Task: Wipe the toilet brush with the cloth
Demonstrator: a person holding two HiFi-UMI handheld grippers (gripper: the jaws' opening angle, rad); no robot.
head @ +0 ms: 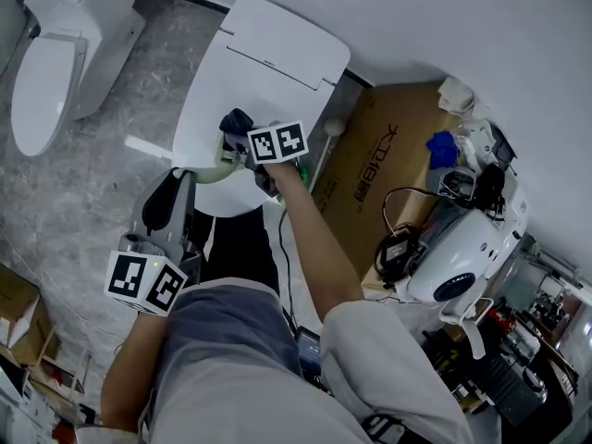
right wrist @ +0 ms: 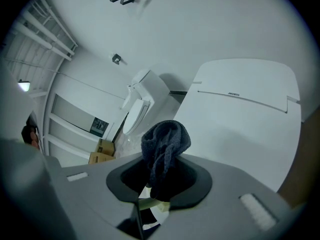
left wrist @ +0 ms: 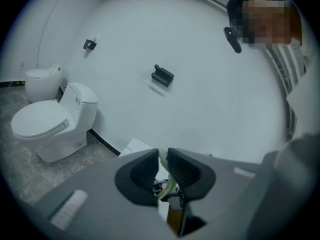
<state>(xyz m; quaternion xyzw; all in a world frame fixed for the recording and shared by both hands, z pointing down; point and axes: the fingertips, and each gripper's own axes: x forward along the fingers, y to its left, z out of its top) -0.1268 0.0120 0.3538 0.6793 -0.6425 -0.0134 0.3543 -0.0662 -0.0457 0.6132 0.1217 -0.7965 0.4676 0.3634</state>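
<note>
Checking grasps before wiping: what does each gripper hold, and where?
Left gripper: toilet brush, by its pale green handle. Right gripper: dark cloth, pinched at one end.

Bunched dark-blue cloth (head: 236, 121) sits just beside the pale-green toilet brush (head: 209, 173).

— What colour is the cloth (right wrist: 165, 144)?
— Dark navy, nearly black. The brush (left wrist: 168, 185) is pale green.
— And the claws?
— Left claw (left wrist: 163, 171) and right claw (right wrist: 160, 181) are both grey, with black pads (left wrist: 137, 176). Their cubes (head: 277, 141) carry black-and-white square markers.
— Anything else?
— A white toilet (head: 277, 44), a grey marbled floor (head: 92, 192) and a brown box (head: 379, 155).
</note>
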